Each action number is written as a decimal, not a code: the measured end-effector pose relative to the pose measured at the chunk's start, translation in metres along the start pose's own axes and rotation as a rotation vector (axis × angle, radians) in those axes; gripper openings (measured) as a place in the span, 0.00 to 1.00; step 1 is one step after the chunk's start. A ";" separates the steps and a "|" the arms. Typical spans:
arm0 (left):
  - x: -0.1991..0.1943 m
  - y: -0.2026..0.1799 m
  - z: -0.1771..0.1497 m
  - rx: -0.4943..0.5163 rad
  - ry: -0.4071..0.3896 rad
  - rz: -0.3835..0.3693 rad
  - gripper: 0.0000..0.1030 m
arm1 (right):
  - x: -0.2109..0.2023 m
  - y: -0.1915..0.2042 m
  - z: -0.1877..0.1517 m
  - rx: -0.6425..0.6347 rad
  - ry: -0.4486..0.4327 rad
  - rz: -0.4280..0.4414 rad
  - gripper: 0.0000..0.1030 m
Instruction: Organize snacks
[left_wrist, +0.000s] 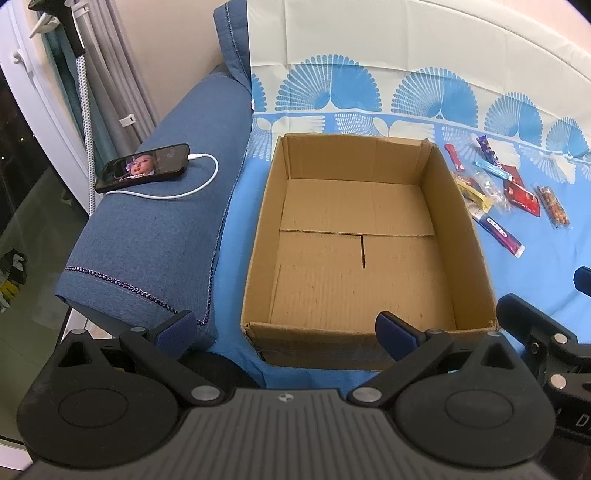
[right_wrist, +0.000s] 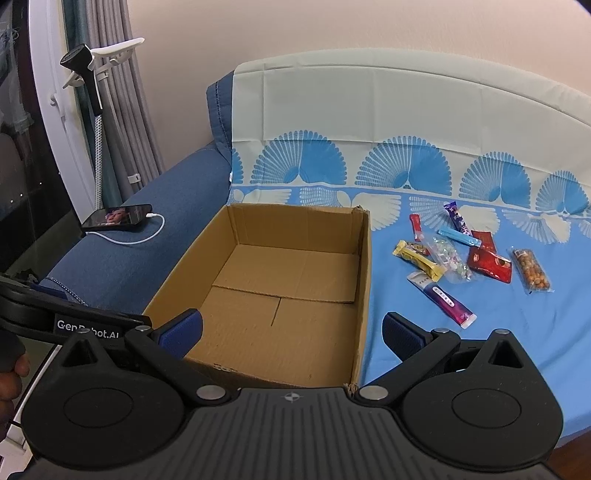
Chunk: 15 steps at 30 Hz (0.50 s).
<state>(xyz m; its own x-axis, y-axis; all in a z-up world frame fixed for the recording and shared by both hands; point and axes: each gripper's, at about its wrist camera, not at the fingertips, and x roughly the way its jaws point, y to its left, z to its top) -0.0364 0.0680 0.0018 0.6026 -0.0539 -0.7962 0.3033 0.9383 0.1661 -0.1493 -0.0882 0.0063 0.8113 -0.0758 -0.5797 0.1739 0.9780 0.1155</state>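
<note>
Lying scattered on the blue sheet of the sofa, the snacks sit to the right of the open cardboard box, near its right wall but not touching it, and none is inside; the box floor is bare. Nearest the camera is the purple-and-white bar, its long axis slanting from far-left to near-right, with its near end pointing roughly toward the right gripper. Beyond it lie a yellow bar, a clear candy bag, red packets and, farthest right, a clear pack of nuts.

In the right wrist view the whole cluster lies ahead and to the right of the fingers, so this hand looks the nearer one; I judge a reach forward and rightward, with a turn of the wrist to close across the bar's narrow width, would come first. Its fingers stand wide apart and hold nothing, hovering over the box's near edge.

The left gripper hangs before the box's near wall, its blue-padded fingers equally wide and empty; from its view the box stands between it and the snacks. A phone on a white cable rests on the sofa arm, far left.
</note>
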 end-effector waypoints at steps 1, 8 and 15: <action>0.000 -0.001 0.000 0.001 0.002 0.001 1.00 | 0.000 -0.001 0.000 0.003 0.001 0.001 1.00; 0.004 -0.008 -0.001 0.019 0.029 0.005 1.00 | 0.004 -0.008 -0.001 0.033 0.013 0.006 1.00; 0.009 -0.022 -0.001 0.058 0.064 0.004 1.00 | 0.007 -0.025 -0.005 0.097 0.021 -0.001 1.00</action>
<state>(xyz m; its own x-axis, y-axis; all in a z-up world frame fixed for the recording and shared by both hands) -0.0383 0.0471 -0.0093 0.5564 -0.0269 -0.8305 0.3442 0.9172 0.2009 -0.1507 -0.1123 -0.0053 0.7995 -0.0722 -0.5963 0.2291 0.9544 0.1916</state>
